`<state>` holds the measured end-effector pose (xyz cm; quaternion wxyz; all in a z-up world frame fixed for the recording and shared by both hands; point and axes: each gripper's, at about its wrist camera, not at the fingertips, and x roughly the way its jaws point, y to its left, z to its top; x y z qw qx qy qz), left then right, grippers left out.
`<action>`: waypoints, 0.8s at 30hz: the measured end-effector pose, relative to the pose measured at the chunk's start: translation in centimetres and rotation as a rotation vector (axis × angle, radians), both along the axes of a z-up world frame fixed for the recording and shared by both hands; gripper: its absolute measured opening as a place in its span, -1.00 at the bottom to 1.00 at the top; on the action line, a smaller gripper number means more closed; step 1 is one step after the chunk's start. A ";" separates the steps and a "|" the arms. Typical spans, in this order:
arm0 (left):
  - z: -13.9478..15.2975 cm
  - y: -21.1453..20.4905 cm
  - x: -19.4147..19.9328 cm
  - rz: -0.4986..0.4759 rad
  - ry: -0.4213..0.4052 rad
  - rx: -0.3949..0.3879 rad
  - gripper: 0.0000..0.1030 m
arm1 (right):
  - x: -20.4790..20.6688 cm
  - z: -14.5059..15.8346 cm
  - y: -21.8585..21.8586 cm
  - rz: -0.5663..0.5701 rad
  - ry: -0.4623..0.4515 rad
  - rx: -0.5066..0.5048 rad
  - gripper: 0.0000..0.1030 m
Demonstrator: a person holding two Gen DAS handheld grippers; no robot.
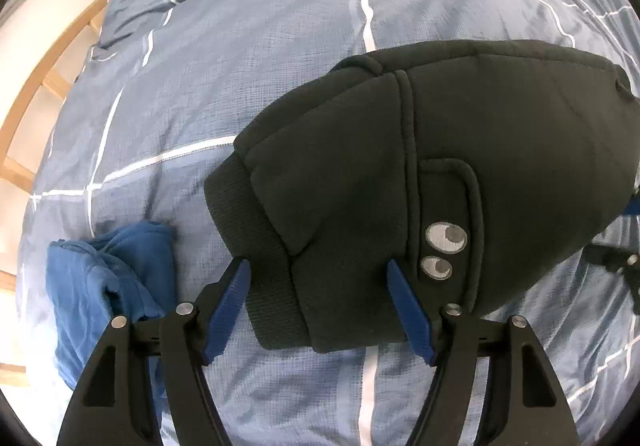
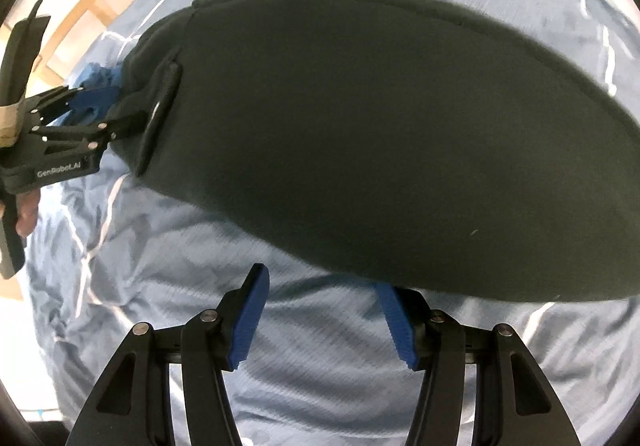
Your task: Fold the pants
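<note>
Black sweatpants point(image 1: 400, 173) lie folded into a thick bundle on a blue checked duvet point(image 1: 224, 69). A patch with two embroidered eyes point(image 1: 442, 250) faces up near a pocket. My left gripper point(image 1: 318, 266) is open, its blue fingers on either side of the ribbed cuff end at the bundle's near edge. In the right wrist view the pants point(image 2: 380, 133) fill the middle. My right gripper point(image 2: 320, 278) is open at the bundle's near edge, with its right finger's tip hidden under that edge. The left gripper point(image 2: 100, 113) shows at the pants' left end.
A crumpled blue garment point(image 1: 104, 282) lies on the duvet left of the left gripper. A wooden bed frame point(image 1: 52, 85) runs along the left edge of the bed, with pale floor beyond. The duvet point(image 2: 168, 238) is wrinkled in front of the right gripper.
</note>
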<state>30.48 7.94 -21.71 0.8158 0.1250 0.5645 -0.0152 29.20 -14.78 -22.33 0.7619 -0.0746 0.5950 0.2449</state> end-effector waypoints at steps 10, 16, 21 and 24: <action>-0.1 -0.4 0.4 -0.014 0.002 0.014 0.42 | 0.0 2.2 1.6 0.081 -0.167 0.006 0.09; -0.3 -0.5 0.5 -0.023 -0.003 0.021 0.44 | 0.7 1.5 1.5 0.153 -0.190 -0.038 0.08; -0.2 -1.1 0.5 -0.032 -0.001 0.049 0.45 | 1.2 1.5 0.8 0.138 -0.138 -0.020 -0.58; -0.1 -2.0 0.1 -0.074 -0.013 0.106 0.44 | 0.3 1.6 0.3 0.115 -0.072 -0.002 -0.76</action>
